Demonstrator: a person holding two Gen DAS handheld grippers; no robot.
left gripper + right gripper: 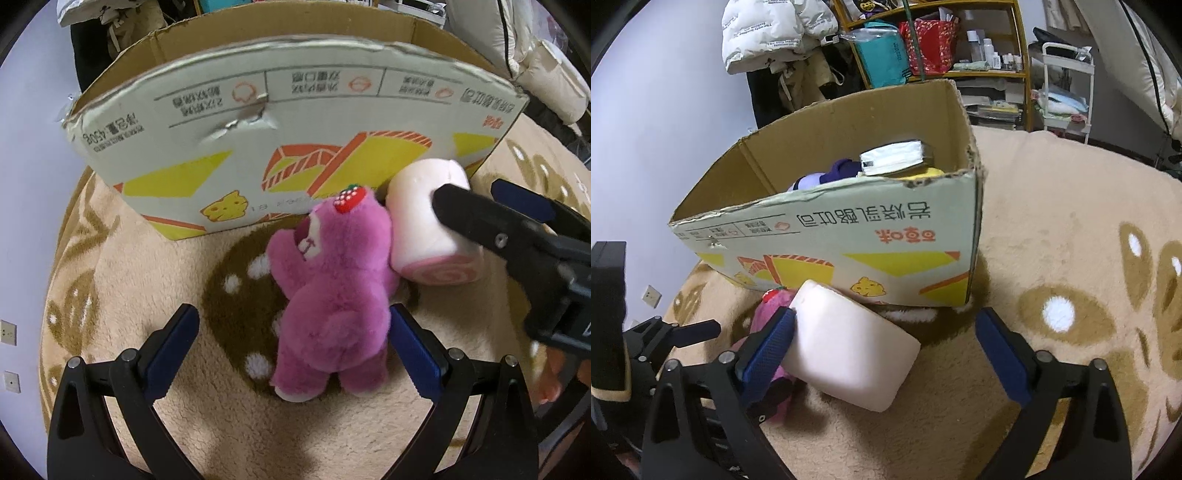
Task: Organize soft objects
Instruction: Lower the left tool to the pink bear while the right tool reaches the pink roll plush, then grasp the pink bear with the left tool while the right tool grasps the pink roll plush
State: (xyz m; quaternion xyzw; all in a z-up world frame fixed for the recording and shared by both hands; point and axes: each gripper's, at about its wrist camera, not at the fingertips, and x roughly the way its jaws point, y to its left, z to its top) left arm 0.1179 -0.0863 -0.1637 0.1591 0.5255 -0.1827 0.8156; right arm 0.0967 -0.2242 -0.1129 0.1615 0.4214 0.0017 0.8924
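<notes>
A purple plush bear (332, 291) with a strawberry on its head lies on the beige rug, its head against the cardboard box (280, 122). My left gripper (293, 321) is open, its jaws on either side of the bear's body. A pink swiss-roll plush (428, 229) lies next to the bear's head. In the right wrist view my right gripper (884, 325) is open around the roll (849, 347), its left pad touching the roll, the right pad apart from it. The bear (768, 314) is mostly hidden behind that finger. The right gripper also shows in the left wrist view (476, 199).
The open box (849, 236) holds purple, yellow and grey soft items (894, 158). The rug (1071, 258) with brown patterns spreads to the right. A shelf (934, 44), a white cart (1067, 92) and hanging coats (768, 29) stand behind.
</notes>
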